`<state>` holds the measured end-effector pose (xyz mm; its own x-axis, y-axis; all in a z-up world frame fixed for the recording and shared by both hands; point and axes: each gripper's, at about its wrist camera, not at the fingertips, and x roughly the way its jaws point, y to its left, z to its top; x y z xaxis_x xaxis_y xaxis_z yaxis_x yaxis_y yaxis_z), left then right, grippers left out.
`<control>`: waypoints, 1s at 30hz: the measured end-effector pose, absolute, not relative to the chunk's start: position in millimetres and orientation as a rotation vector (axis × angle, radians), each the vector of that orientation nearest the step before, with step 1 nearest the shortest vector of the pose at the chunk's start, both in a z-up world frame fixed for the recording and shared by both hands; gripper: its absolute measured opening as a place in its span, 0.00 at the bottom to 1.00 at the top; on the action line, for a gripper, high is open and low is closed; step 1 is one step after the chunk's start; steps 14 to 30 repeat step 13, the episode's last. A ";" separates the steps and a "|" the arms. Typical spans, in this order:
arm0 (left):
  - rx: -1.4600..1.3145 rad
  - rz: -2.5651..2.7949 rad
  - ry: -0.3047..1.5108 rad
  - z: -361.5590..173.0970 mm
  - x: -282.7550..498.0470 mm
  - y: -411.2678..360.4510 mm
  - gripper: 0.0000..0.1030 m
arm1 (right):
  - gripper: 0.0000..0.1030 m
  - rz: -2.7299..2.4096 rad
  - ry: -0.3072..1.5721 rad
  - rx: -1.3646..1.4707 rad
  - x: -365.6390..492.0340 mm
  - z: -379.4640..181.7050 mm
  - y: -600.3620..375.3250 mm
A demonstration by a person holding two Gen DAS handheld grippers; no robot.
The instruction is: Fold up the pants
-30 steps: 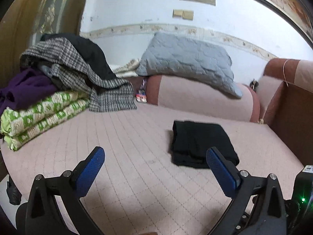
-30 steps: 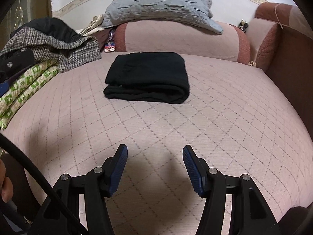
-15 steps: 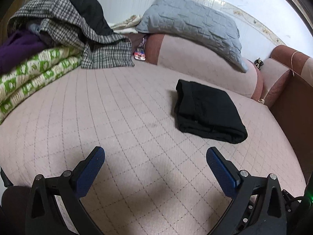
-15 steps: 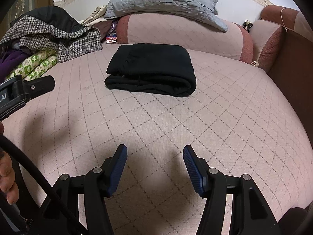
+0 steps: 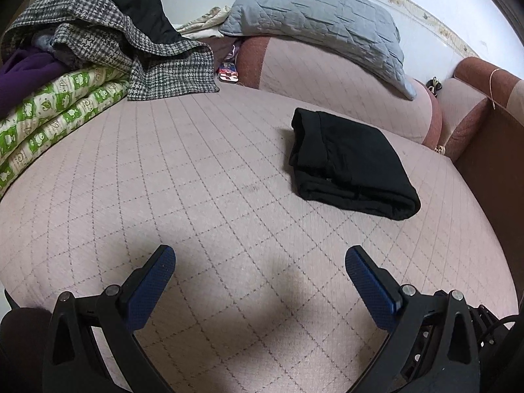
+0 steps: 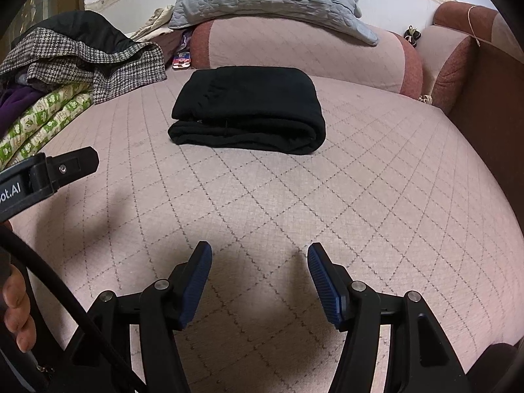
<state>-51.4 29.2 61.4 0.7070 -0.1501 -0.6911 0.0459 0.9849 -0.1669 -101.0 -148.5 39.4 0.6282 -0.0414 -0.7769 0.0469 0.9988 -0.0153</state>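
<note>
Now the pants [image 6: 249, 109] are seen folded into a thick black rectangle, lying flat on the pink quilted bed [image 6: 360, 196] towards its far side, just before the bolster [image 6: 294, 52]. The rolled fold is turned to the near side in the right wrist view, and the waistband end to the left.

Both grippers are held low over the near part of the bed, well apart from the pants and touching nothing. The left gripper [image 5: 260, 262] is pointed forward and a little downward, its jaws spread wide, with only bare quilt and shadow between the blue pads [image 5: 147, 291]. From its view the pants [image 5: 350, 163] are placed ahead and to the right. The right gripper [image 6: 259, 255] is aimed straight at the pants, its jaws also parted, though less widely, and nothing is held between its pads [image 6: 193, 285]. Part of the left gripper's body [image 6: 49, 177] is caught at the left edge of the right wrist view, and fingers [image 6: 16, 311] of the person's hand are seen at the lower left beside a black cable [image 6: 65, 298].

A grey pillow [image 5: 314, 23] is laid on the bolster. A pile of clothes [image 5: 98, 42] is heaped at the far left on a green patterned blanket [image 5: 49, 114]
</note>
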 end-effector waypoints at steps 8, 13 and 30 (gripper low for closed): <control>-0.134 -0.113 0.813 54.1 -46.7 28.4 1.00 | 0.64 -0.045 0.896 0.012 -98.4 37.1 -148.3; -0.122 -0.105 0.834 47.3 -42.3 28.0 1.00 | 0.65 -0.033 0.900 0.008 -94.3 34.3 -145.1; -0.122 -0.105 0.834 47.3 -42.3 28.0 1.00 | 0.65 -0.033 0.900 0.008 -94.3 34.3 -145.1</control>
